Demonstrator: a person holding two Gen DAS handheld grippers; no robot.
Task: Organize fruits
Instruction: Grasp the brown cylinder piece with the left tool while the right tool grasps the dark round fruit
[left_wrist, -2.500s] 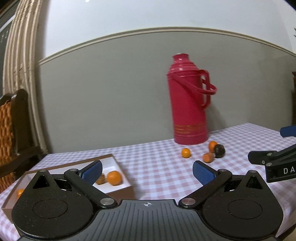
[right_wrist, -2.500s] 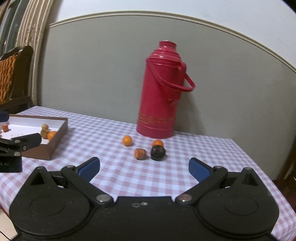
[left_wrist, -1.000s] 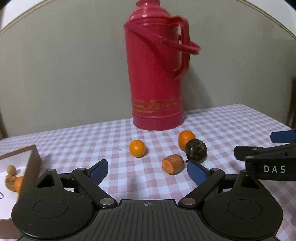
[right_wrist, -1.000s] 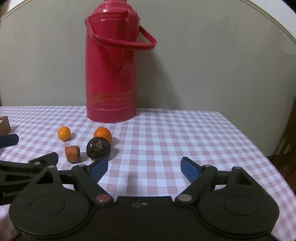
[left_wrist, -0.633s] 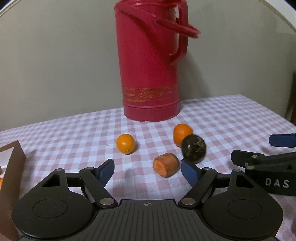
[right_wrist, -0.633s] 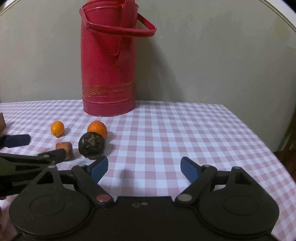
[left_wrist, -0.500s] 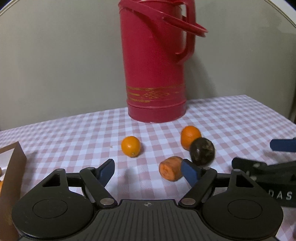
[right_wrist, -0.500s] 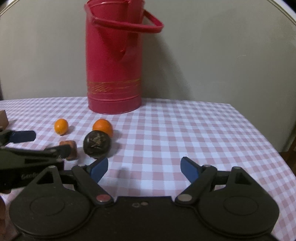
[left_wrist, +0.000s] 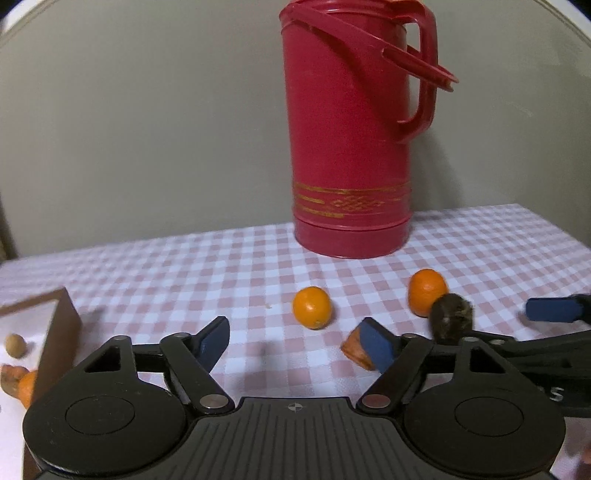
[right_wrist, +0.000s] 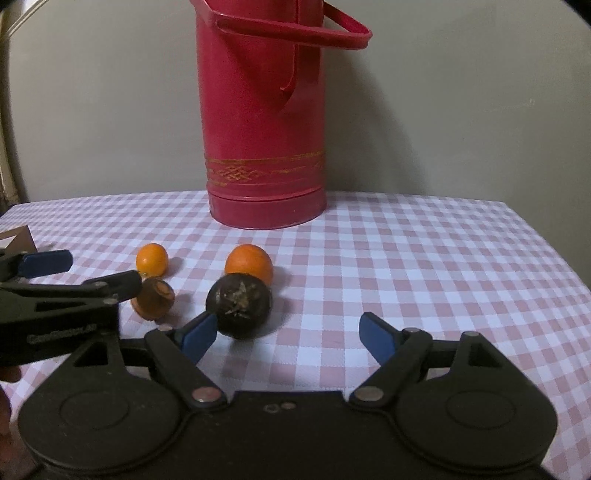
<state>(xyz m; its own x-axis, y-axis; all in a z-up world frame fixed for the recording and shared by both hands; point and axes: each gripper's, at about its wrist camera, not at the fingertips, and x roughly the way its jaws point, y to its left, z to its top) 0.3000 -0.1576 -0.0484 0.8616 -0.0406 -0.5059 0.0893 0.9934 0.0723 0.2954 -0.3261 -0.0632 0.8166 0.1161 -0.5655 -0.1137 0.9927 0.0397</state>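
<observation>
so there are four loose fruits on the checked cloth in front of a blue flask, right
Not quite: the flask is red, not blue, as the right wrist view shows. The rest holds: four loose fruits lie on the checked cloth in front of it.

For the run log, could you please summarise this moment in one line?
left gripper: closing, empty | right gripper: open, empty | loose: dark round fruit

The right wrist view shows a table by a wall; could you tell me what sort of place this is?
Probably a home dining room: a pink checked tablecloth covers the table, a red thermos flask stands near a plain wall, and loose fruit such as a small orange lies on the cloth.
</observation>
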